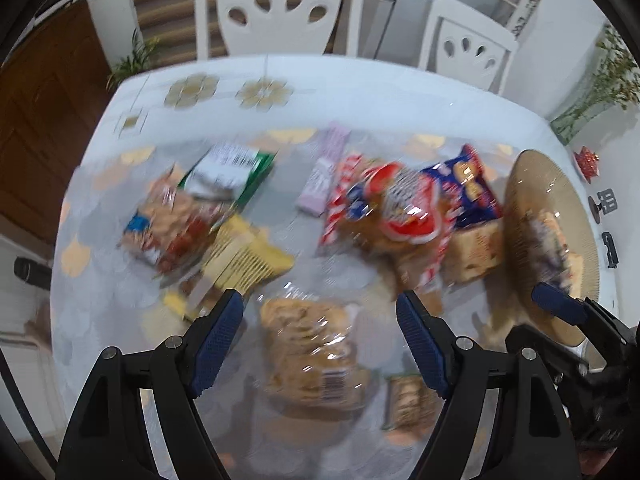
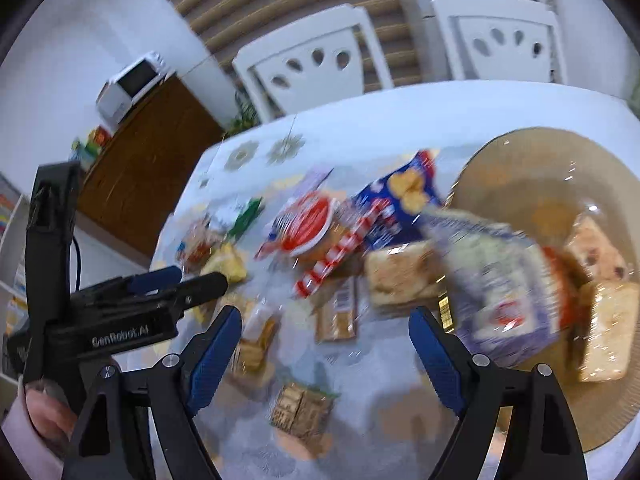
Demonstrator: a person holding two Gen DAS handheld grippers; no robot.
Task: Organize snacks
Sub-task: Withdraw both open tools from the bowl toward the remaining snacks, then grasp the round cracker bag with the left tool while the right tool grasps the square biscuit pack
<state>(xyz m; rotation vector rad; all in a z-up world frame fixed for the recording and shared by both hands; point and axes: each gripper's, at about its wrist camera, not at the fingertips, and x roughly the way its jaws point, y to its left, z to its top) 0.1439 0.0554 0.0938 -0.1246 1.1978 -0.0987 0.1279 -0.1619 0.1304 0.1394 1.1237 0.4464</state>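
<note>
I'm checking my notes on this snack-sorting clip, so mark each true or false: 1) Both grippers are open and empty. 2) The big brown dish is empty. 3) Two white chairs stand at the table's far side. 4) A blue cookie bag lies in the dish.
1) True: the left gripper and right gripper stand open, nothing between the pads.
2) False: the brown dish already holds several wrapped snacks.
3) True: white chairs.
4) False: the blue cookie bag lies on the table beside the dish.
</note>
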